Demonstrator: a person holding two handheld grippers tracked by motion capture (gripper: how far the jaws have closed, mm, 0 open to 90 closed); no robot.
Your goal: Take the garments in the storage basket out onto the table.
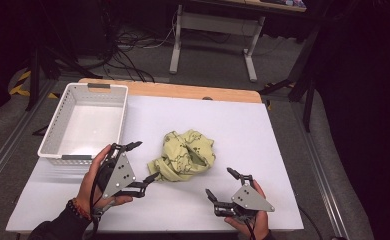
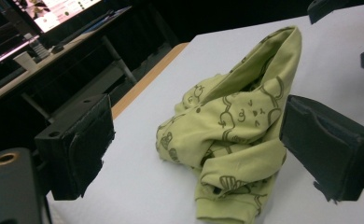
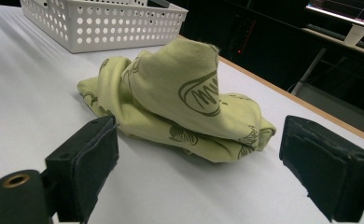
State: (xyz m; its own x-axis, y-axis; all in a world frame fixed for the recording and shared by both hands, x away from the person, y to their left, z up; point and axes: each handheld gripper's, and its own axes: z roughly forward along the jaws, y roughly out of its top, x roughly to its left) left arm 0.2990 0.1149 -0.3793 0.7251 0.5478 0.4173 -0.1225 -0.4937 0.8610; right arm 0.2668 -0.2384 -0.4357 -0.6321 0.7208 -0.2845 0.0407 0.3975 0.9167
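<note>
Both black two-jaw grippers, left gripper (image 1: pixel 139 166) and right gripper (image 1: pixel 227 186), sit spread wide beside the crumpled yellow-green printed cloth garment (image 1: pixel 185 154). Best bet: pinch an outer fold firmly, then lift toward the white perforated plastic basket (image 1: pixel 58 122).

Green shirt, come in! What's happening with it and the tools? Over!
Left tool open, right tool open. Green shirt crumpled on table, ungrabbed. White basket empty, nothing between.
</note>
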